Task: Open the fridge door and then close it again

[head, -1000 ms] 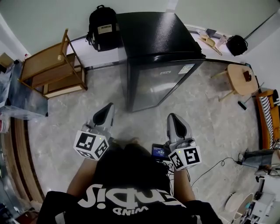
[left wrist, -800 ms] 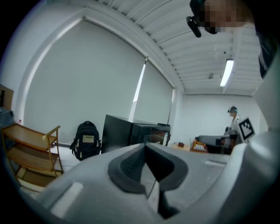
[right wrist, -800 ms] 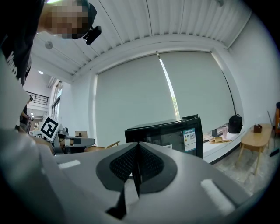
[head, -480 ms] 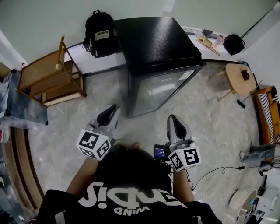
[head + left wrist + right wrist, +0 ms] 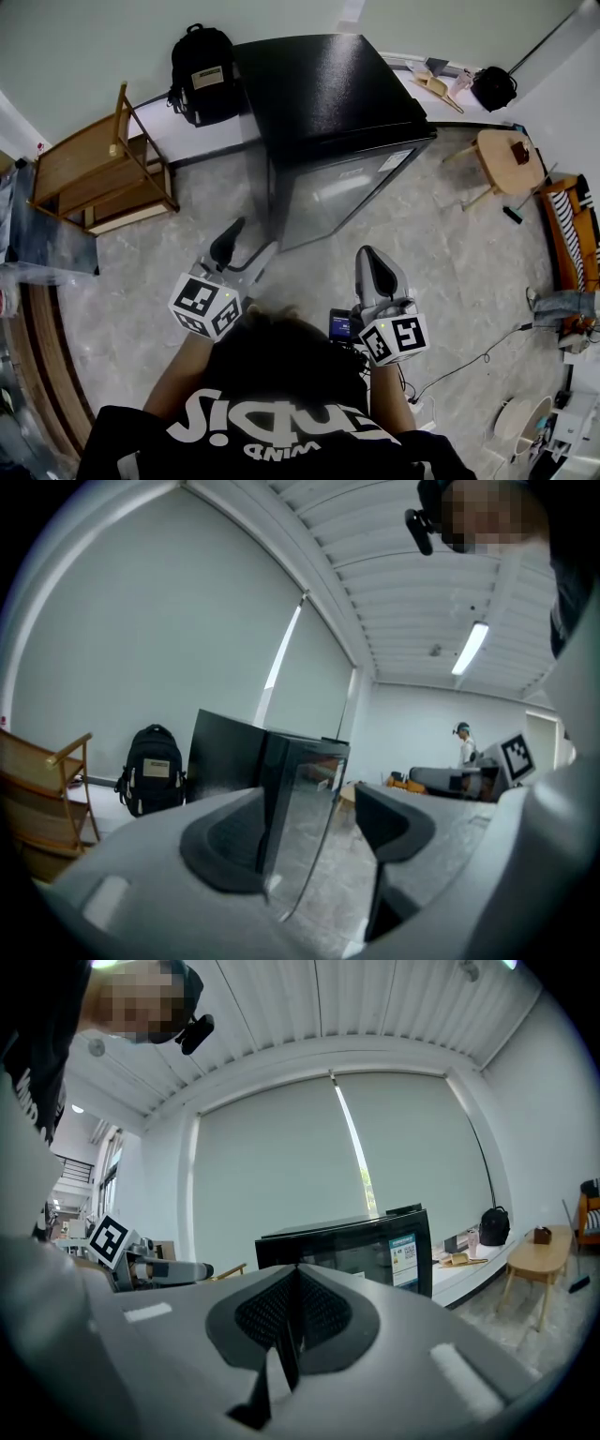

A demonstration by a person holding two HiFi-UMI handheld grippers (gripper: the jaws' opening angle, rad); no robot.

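Fridge [image 5: 328, 89]: door shut, at my 12 o'clock.
My left claw [image 5: 246, 251]: just been opening, now spread, nothing between.
My right claw [image 5: 373, 264]: pressed together, empty.

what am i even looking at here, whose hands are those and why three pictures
No robot: a person holds handheld tongs in each hand, each topped with a marker cube. The head view looks down from a camera on the person's head; the other two views ride on the tongs. The left tongs have just been opening and hold nothing; the right tongs are shut and empty. Ahead on the floor stands a black fridge, door closed, untouched, with a backpack beside it.
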